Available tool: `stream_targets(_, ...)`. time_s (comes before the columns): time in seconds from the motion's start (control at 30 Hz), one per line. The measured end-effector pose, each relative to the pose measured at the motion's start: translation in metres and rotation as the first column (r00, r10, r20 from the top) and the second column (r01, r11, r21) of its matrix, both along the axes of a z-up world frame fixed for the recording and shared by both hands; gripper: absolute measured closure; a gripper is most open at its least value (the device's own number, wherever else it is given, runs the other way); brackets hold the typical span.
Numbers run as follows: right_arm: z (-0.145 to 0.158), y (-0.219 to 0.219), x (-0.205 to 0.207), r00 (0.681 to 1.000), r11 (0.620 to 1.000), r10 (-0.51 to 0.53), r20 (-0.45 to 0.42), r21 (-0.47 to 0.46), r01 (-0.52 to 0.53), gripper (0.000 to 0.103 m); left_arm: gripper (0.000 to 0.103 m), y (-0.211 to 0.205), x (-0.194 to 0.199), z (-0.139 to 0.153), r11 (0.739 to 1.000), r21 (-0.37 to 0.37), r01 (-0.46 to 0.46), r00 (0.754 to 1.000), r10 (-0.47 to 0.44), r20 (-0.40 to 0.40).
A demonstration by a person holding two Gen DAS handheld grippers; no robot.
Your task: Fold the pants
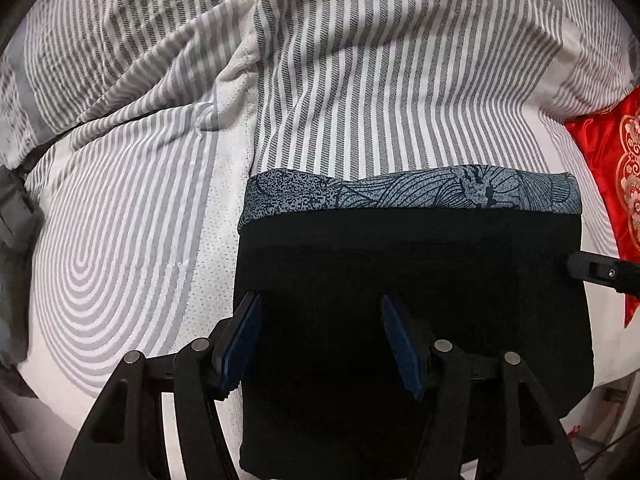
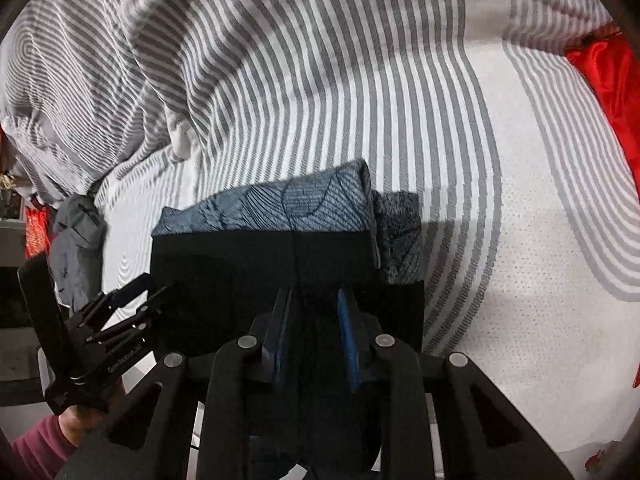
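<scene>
The pants (image 1: 408,280) lie folded into a black block on the striped bed, a blue-grey patterned band (image 1: 412,192) along their far edge. My left gripper (image 1: 320,298) points down over the block's left half with jaws apart and pads off the cloth. In the right wrist view that left gripper (image 2: 146,288) stands at the left edge of the pants (image 2: 224,264). My right gripper (image 2: 314,294) has its jaws drawn close, pinching a ridge of black cloth near the pants' right end. From the left wrist view only the right gripper's tip (image 1: 576,266) shows, at the pants' right edge.
The grey and white striped sheet (image 1: 132,240) covers the bed, and a rumpled striped duvet (image 2: 120,60) lies behind. Red embroidered fabric (image 1: 624,168) sits at the right, a grey garment (image 2: 76,248) at the left. A hand in a maroon sleeve (image 2: 36,444) holds the left gripper.
</scene>
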State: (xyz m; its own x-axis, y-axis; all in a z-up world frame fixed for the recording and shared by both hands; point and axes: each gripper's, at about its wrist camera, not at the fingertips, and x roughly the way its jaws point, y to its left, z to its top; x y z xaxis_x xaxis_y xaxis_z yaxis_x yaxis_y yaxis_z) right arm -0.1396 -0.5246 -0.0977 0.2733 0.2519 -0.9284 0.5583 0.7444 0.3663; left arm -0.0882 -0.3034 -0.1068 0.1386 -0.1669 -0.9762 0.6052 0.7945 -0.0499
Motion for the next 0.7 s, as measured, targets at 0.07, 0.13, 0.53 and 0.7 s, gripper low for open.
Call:
stream_targets(0.07, -0.005, 0.001, 0.0, 1.0, 1.0, 0.012, -0.007, -0.014, -0.012, 0.078, 0.039, 0.0, 0.002, -0.002, 1.0, -0.006, -0.004, 1.0, 0.004, -0.008)
stream_targets(0.13, -0.01, 0.003, 0.001, 1.0, 0.999, 0.026, -0.014, -0.034, -0.027, 0.078, 0.035, 0.001, 0.003, -0.005, 1.0, -0.011, -0.008, 1.0, 0.008, -0.01)
stream_targets(0.53, -0.018, -0.001, -0.004, 1.0, 1.0, -0.011, 0.0, -0.02, 0.011, 0.078, 0.014, 0.013, 0.011, -0.019, 0.995, -0.025, -0.099, 0.994, 0.098, -0.045)
stream_targets(0.7, -0.018, -0.003, -0.005, 0.999, 0.999, -0.038, -0.01, 0.013, 0.038, 0.073, 0.014, 0.01, 0.008, -0.018, 0.994, 0.007, -0.107, 0.993, 0.107, -0.048)
